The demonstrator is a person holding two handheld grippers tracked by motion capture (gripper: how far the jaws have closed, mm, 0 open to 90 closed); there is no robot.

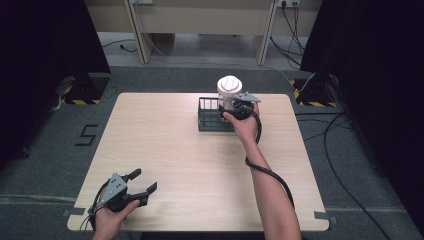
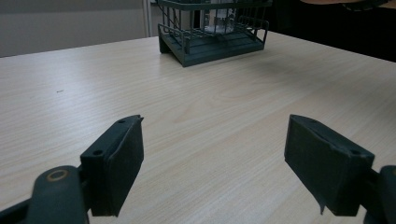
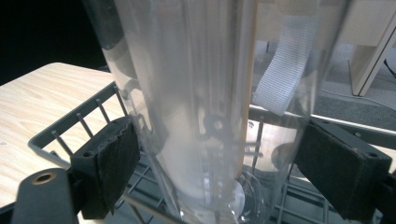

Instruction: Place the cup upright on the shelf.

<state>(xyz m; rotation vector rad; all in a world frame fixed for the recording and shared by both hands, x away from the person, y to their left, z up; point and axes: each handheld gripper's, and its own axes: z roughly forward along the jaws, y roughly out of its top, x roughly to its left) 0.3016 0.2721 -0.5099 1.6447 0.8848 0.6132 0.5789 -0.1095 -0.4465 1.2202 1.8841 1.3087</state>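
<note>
A tall clear plastic bottle (image 1: 229,92) with a white lid stands upright in the right end of a dark wire basket (image 1: 209,120) at the far middle of the table. My right gripper (image 1: 235,106) reaches it from the near right. In the right gripper view the bottle (image 3: 210,102) sits between the jaws, which are spread wide, and each pad (image 3: 114,158) lies right at the bottle's wall. My left gripper (image 1: 144,180) rests open at the table's near left corner with nothing between its pads (image 2: 116,163). The basket (image 2: 212,39) lies far ahead of it.
The light wooden table (image 1: 165,150) is bare between the two grippers. A cable (image 1: 272,175) trails along the right forearm. Dark curtains flank the table, desk legs stand behind it, and cables lie on the floor at the right.
</note>
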